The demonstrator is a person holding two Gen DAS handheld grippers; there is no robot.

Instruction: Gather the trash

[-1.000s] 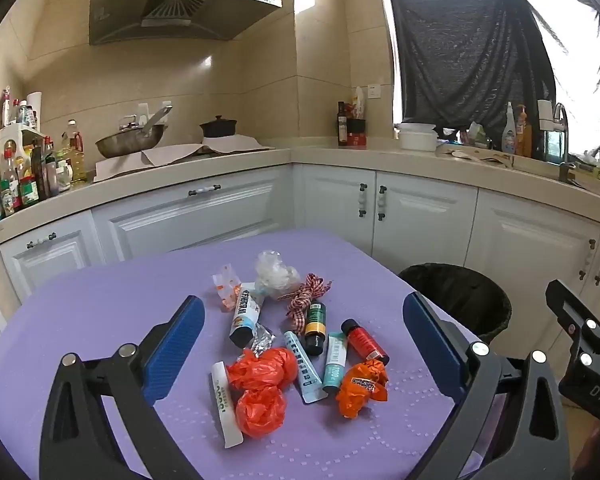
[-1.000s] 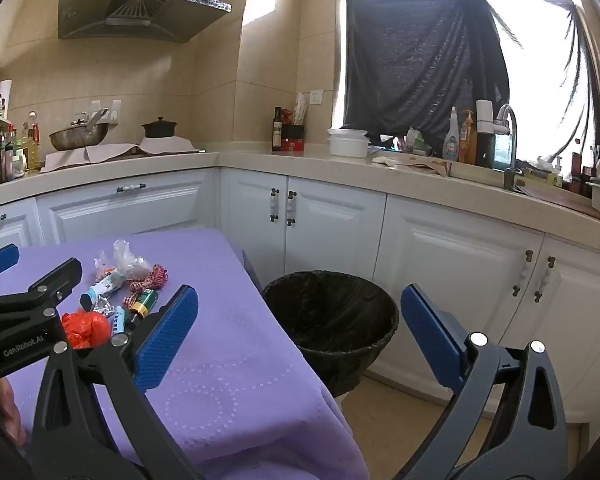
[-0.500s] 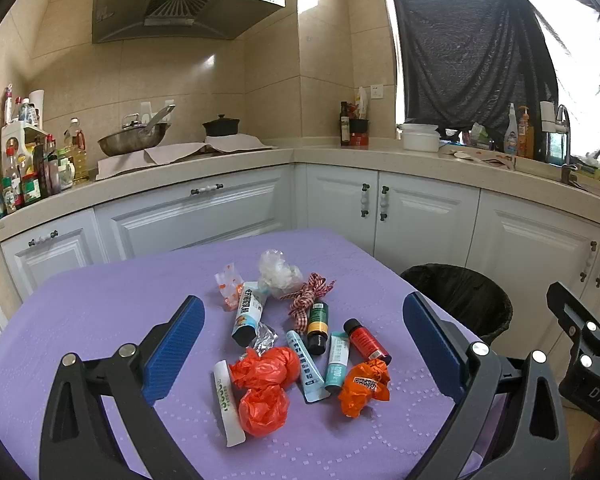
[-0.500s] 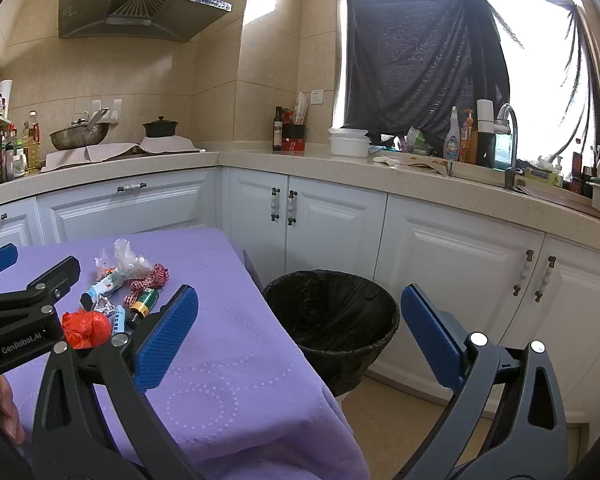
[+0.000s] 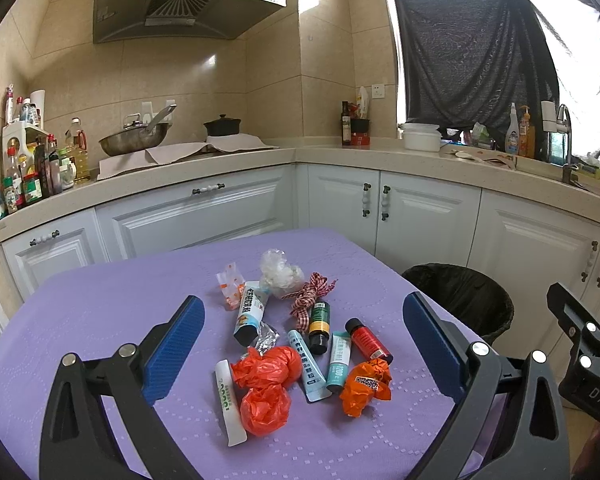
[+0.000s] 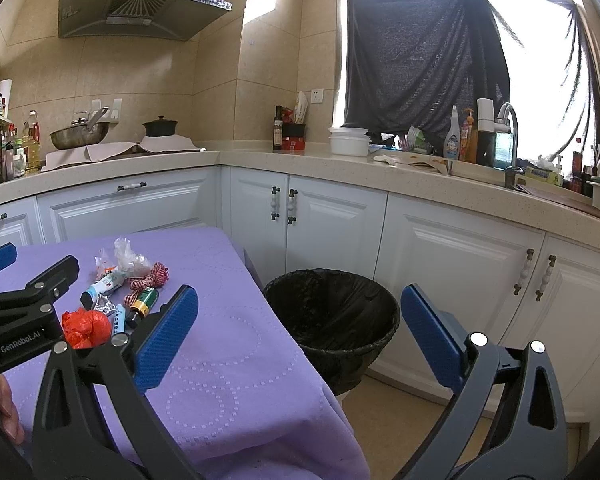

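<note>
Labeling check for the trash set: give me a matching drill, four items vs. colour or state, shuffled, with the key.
Column 1:
1. small bottle with red label
2. checked ribbon
3. trash bin
4. left gripper

Column 2:
A. lined with a black bag, on the floor beside the table
B. lying on its side, black cap pointing away from the camera
C. jaws wide open, holding nothing
D. red and white, bunched on the purple cloth

Pairs: 1-B, 2-D, 3-A, 4-C
</note>
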